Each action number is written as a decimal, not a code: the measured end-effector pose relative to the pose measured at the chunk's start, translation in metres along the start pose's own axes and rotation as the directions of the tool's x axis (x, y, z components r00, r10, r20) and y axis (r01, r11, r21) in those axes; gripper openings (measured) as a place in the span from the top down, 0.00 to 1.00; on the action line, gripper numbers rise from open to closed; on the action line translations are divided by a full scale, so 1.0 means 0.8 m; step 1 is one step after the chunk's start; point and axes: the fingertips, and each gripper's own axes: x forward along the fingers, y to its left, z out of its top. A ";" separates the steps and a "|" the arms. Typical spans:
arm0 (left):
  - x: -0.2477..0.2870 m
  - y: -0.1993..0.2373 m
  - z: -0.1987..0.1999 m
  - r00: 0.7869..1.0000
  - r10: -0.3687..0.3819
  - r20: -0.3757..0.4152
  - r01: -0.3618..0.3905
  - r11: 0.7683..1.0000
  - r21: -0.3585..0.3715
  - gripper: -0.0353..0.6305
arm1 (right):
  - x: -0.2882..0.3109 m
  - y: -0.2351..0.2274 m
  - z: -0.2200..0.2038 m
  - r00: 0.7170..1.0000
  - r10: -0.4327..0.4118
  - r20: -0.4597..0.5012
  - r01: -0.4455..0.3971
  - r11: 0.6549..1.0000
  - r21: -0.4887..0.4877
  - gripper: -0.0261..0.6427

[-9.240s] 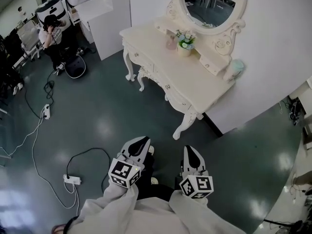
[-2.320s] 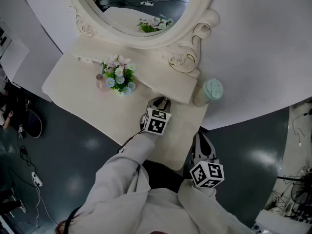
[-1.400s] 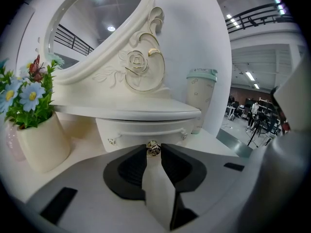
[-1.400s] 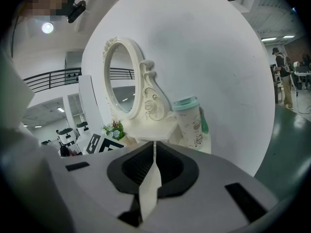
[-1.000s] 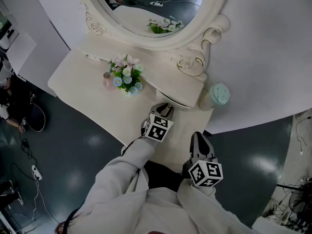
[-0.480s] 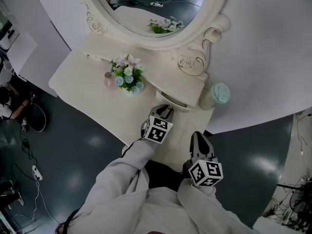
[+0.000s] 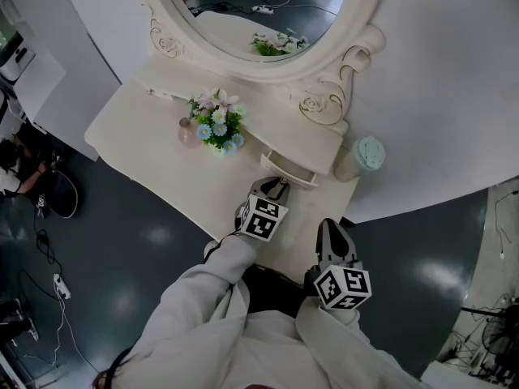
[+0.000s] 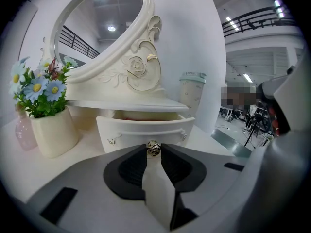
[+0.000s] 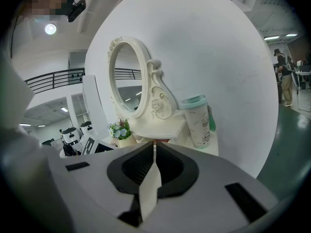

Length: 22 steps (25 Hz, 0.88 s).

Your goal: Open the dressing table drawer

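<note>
One dressing table (image 7: pixel 154 148) fills my view with its oval mirror (image 7: pixel 259 6) above. The small drawer (image 7: pixel 285 168) under the mirror shelf stands partly out, between the flower pot (image 7: pixel 217 124) and the lidded cup (image 7: pixel 362 156). My left gripper (image 7: pixel 274 185) is clamped on the drawer's little metal knob (image 8: pixel 153 148), jaws pinching it from both sides. To do this well I judge I should pull straight back along the drawer's run, level and slow, without twisting, since so small a knob could slip from the pads. My right gripper (image 7: pixel 331 237) hangs closed and empty near the table's front edge, clear of the pull
</note>
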 end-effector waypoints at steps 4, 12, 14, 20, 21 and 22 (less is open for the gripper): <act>-0.005 -0.002 -0.005 1.000 -0.002 -0.003 0.002 1.000 -0.005 0.79 | -0.003 0.003 -0.002 1.000 0.004 0.001 -0.004 1.000 -0.001 0.90; -0.016 -0.004 -0.010 1.000 -0.002 0.001 0.002 1.000 -0.001 0.79 | -0.008 0.012 -0.006 1.000 0.016 0.000 -0.016 1.000 -0.009 0.90; -0.017 -0.005 -0.012 1.000 -0.001 0.001 0.001 1.000 -0.002 0.79 | -0.009 0.012 -0.006 1.000 0.016 0.002 -0.016 1.000 -0.009 0.90; -0.025 -0.007 -0.017 1.000 0.000 -0.001 0.000 1.000 -0.005 0.79 | -0.009 0.016 -0.006 1.000 0.028 0.002 -0.028 1.000 -0.013 0.90; -0.026 -0.008 -0.018 1.000 0.000 -0.001 0.000 1.000 -0.006 0.79 | -0.008 0.017 -0.006 1.000 0.030 0.002 -0.030 0.999 -0.014 0.90; -0.026 -0.008 -0.018 1.000 0.001 -0.001 -0.001 1.000 -0.006 0.79 | -0.008 0.017 -0.006 0.999 0.033 0.001 -0.032 0.999 -0.015 0.90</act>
